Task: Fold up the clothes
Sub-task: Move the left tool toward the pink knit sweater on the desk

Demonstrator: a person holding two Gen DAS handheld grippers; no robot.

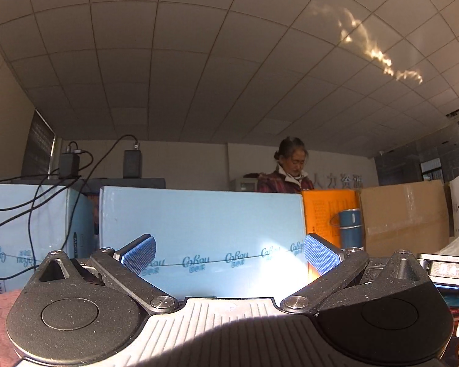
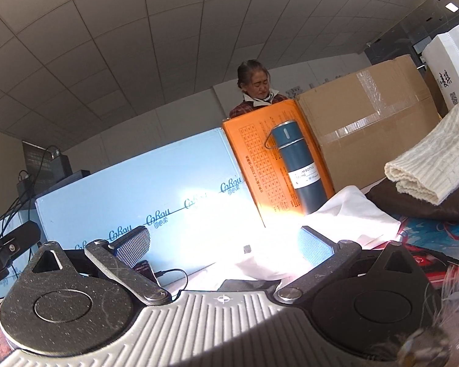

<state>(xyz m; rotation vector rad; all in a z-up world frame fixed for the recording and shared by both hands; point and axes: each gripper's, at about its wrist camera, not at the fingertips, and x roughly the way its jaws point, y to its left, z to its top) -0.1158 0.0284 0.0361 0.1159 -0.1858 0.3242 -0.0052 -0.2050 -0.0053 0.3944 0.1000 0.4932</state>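
Right wrist view: the right gripper gapes wide and empty, a white cloth lying just ahead between its pads, glare washing out its near edge. A folded cream knit rests on a brown garment further ahead to its right. The left gripper, equally wide and empty, has what appears to be pink knit at its lower left.

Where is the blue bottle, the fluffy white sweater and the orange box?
blue bottle (image 2: 301,171): right wrist view, its body.
white sweater (image 2: 434,159): right wrist view, folded knit.
orange box (image 2: 254,153): right wrist view, front face.
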